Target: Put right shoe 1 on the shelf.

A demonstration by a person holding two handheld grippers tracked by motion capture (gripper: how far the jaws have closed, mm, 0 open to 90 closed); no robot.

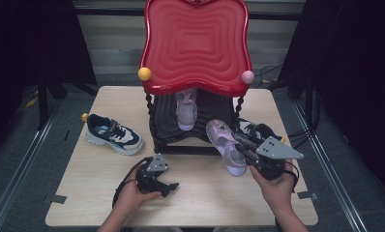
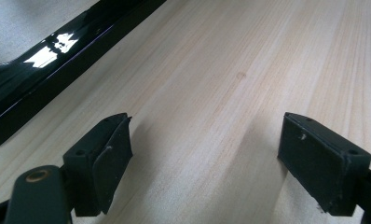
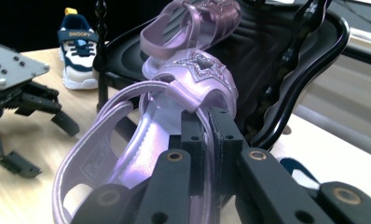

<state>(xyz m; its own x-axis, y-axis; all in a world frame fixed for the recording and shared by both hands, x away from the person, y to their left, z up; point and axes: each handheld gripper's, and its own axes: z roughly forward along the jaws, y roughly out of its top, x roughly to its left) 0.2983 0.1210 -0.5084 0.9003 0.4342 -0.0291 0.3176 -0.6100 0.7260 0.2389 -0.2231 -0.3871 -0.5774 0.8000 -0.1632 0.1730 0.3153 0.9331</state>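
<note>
While the work is part done, these lines run from the biggest thing down.

Rack: red-topped shoe rack (image 1: 195, 43) stands at the far middle of the table (image 1: 103, 193); its lower black shelf (image 1: 214, 108) has room beside the one sandal on it.

Sneakers: blue and white sneaker (image 1: 114, 134) lies on the table left of the rack, untouched; a dark sneaker (image 1: 257, 129) sits at the rack's right foot, also not shelved.

Shelved sandal: one lilac sandal (image 1: 186, 108) already rests on the lower shelf, so the pair is half placed.

Held sandal: second lilac sandal (image 1: 225, 145) is off the table, just in front of the shelf's right side, not yet set down.

Right gripper (image 3: 203, 135): tongs clamped together on the held sandal's side strap.

Left gripper (image 1: 171, 186): tongs apart, nothing between them, low over bare table.

Left to do, by my judgement: shelve this sandal, then likely both sneakers.
</note>
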